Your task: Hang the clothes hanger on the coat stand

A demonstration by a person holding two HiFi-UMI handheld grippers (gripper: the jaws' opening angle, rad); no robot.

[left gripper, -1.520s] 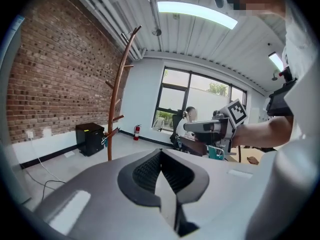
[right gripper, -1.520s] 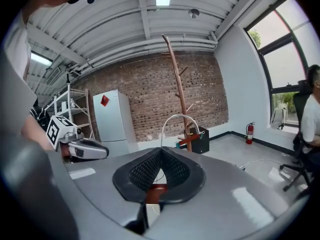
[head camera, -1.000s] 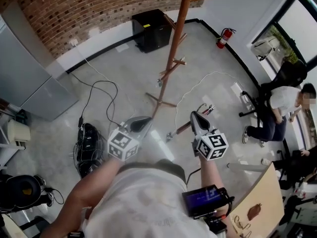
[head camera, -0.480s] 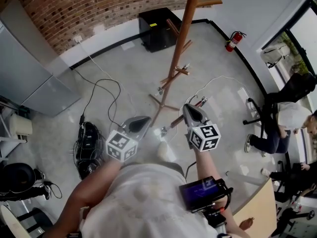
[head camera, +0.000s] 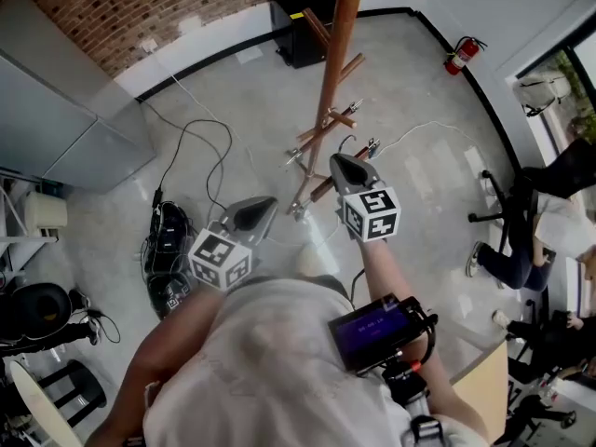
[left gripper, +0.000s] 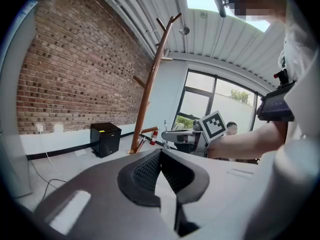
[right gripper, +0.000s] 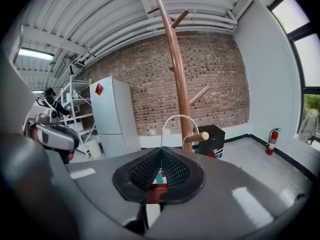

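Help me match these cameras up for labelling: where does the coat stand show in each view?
Head view: the coat stand slants from top centre down to mid-frame.
Left gripper view: left of centre, leaning right, before the brick wall.
Right gripper view: centre, rising beyond the jaws.
Shared landmark: the black cabinet against the wall behind it.

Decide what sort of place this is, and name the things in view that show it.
Probably a shared office or lab workroom: a bare brick wall, loose cables across a concrete floor, a fire extinguisher by the wall, and an office chair.
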